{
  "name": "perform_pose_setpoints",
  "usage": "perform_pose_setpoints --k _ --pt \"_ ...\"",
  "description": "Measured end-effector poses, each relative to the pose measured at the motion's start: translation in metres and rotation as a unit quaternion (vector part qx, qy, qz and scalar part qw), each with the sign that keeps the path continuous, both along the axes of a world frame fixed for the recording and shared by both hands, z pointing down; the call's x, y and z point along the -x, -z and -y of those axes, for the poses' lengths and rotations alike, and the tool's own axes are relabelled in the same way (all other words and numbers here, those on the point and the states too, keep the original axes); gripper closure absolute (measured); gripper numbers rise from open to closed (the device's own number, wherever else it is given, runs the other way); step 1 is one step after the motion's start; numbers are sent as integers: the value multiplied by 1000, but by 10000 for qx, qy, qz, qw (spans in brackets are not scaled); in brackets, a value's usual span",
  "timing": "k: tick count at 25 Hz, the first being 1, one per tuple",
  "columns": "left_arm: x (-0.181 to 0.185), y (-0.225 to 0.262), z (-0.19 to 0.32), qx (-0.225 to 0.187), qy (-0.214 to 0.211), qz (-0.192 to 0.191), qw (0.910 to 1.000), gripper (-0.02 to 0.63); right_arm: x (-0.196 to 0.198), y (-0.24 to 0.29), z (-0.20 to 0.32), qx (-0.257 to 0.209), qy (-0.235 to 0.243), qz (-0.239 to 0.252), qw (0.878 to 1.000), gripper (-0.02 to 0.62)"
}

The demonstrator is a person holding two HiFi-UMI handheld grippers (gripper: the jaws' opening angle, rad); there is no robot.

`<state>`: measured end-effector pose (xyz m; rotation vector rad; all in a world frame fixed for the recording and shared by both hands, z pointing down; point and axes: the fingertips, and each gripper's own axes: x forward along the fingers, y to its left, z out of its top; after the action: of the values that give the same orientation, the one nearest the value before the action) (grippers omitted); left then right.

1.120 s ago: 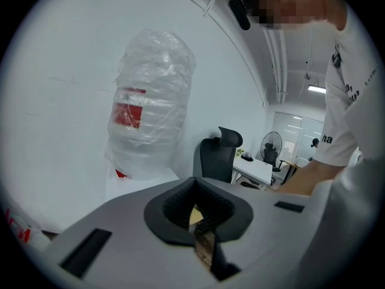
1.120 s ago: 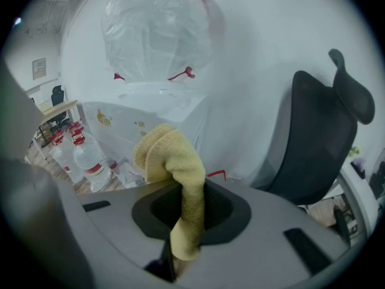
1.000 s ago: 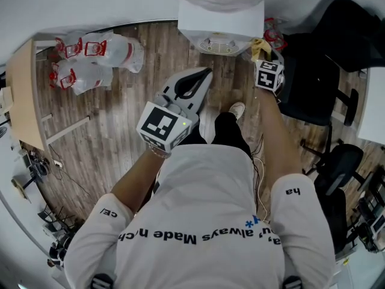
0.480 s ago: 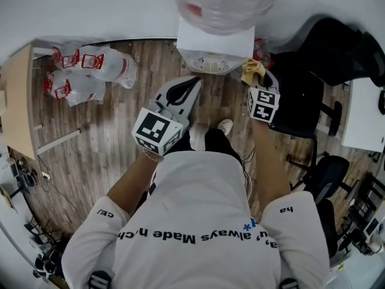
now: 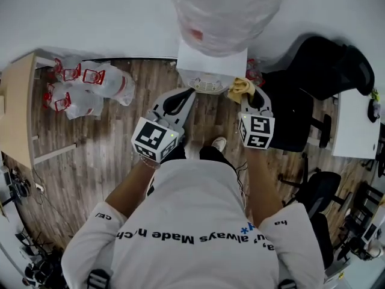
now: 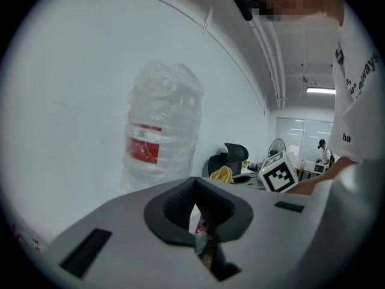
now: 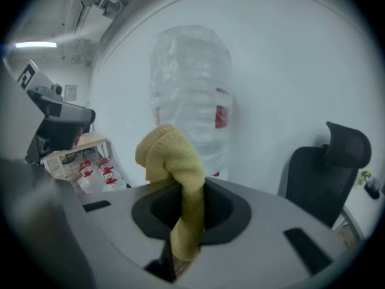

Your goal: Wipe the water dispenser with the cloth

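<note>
nearest me, the left tongs [image 5: 184, 96] are closed on nothing. the right tongs [image 5: 248, 95] pinch the yellow cloth [image 5: 239, 89] just beside the water dispenser [image 5: 212, 62], under its bottle [image 5: 224, 11]. i'd say the wiping is all still to do.

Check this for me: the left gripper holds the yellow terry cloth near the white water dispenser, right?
No, it's the right gripper that holds the yellow terry cloth near the white water dispenser. The right gripper view shows the cloth pinched between its fingers.
</note>
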<state>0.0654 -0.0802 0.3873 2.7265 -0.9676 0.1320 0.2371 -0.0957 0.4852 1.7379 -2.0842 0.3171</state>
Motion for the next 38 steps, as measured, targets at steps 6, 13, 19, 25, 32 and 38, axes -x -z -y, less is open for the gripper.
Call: perform_pose_setpoints --k 6,13,19,25,32,38 --pt "3 20 0 -137 22 -99 9999 589 20 58 -12 -346 318 18 9989 534" --pt "1 37 -5 -221 -101 -125 9996 589 36 102 -26 -521 602 143 9967 534" --pt "3 56 -10 -345 -185 -111 9992 589 54 133 -38 -757 887 83 9931 534" --pt "9 75 -8 -413 -79 -197 9989 589 65 160 -47 -925 1065 214 9898 534" --pt "15 103 -8 -584 -47 -351 9977 589 76 188 -50 -1098 1220 273 9861 535" --pt "19 113 -9 -646 -29 -405 9971 589 81 199 -51 -1214 1229 303 9845 535"
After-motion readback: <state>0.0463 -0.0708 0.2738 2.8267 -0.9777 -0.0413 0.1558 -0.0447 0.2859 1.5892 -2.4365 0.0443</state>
